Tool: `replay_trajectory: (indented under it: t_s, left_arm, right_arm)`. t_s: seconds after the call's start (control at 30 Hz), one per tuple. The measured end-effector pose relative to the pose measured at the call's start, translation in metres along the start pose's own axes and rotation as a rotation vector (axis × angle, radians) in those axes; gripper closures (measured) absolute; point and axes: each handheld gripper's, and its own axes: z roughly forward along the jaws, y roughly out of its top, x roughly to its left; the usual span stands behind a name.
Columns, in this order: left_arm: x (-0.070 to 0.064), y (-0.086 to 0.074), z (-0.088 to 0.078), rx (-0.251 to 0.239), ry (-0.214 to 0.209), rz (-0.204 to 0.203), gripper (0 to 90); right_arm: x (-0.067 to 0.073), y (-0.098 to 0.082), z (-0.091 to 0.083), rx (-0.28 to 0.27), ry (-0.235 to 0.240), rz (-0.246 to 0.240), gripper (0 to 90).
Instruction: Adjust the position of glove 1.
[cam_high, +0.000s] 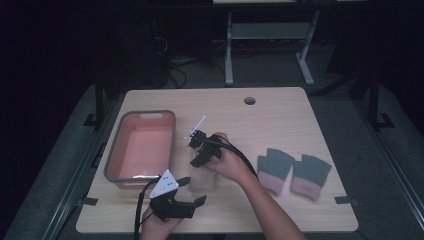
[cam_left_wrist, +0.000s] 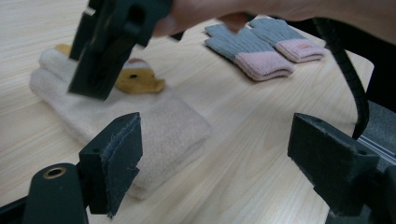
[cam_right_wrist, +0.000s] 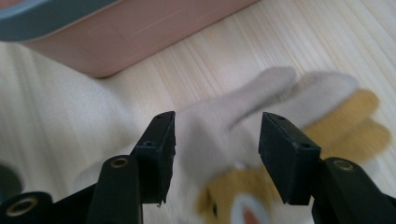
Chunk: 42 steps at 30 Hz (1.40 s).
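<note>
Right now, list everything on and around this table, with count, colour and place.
cream gloves: one folded pair, cream with a tan animal face, front centre, right of the bin
grey gloves: two, grey with pink cuffs, side by side, front right
bin: one, pink with grey rim, left
table: one, light wood
desk frame: one, pale, behind the table
left gripper: one, black, open, front edge
right gripper: one, black, open above the cream gloves

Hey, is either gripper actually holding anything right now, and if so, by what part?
Nothing is held. The right gripper hangs open above the cream glove, jaws apart and not pressing it. The left gripper is open beside the glove.
</note>
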Motion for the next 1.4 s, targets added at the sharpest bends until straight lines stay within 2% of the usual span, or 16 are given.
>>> replay_trajectory:
  t_s: [0.07, 0.2, 0.27, 0.53, 0.7, 1.0, 1.17, 1.2, 1.27, 1.33, 1.4]
  left_arm:
    - [0.0, 0.0, 0.0, 0.001, -0.001, 0.001, 17.9]
    - [-0.001, 0.0, 0.0, 0.009, -0.005, 0.003, 17.9]
    - [-0.001, 0.0, 0.0, 0.008, -0.005, 0.001, 17.9]
    - [-0.001, -0.001, 0.001, 0.007, -0.009, -0.008, 17.9]
    - [-0.001, -0.001, 0.004, 0.016, -0.02, -0.023, 17.9]
    - [0.001, -0.001, 0.01, 0.037, -0.034, -0.052, 17.9]
    - [0.0, 0.001, 0.015, 0.046, -0.049, -0.069, 17.9]
    - [0.0, 0.002, 0.017, 0.046, -0.053, -0.082, 17.9]
    - [0.0, 0.004, 0.019, 0.044, -0.056, -0.094, 18.0]
    - [0.001, 0.007, 0.021, 0.044, -0.062, -0.122, 18.0]
    - [0.002, 0.009, 0.022, 0.045, -0.067, -0.13, 18.0]
  right_arm:
    - [0.001, 0.001, 0.003, 0.007, -0.008, -0.008, 44.7]
    - [0.002, 0.004, 0.021, 0.07, -0.047, -0.033, 43.6]
    - [0.003, 0.002, 0.026, 0.081, -0.054, -0.042, 43.7]
    - [0.001, -0.005, 0.024, 0.087, -0.067, -0.055, 44.4]
    - [-0.005, -0.016, 0.017, 0.101, -0.076, -0.045, 44.4]
    - [-0.019, -0.049, -0.002, 0.096, -0.084, 0.004, 44.3]
    - [-0.022, -0.057, -0.007, 0.09, -0.082, 0.028, 44.0]
    - [-0.023, -0.059, -0.013, 0.066, -0.083, 0.048, 43.6]
    - [-0.023, -0.059, -0.015, 0.052, -0.077, 0.052, 43.3]
    - [-0.023, -0.062, -0.03, 0.002, -0.067, 0.081, 42.2]
    - [-0.023, -0.063, -0.033, -0.009, -0.065, 0.089, 41.9]
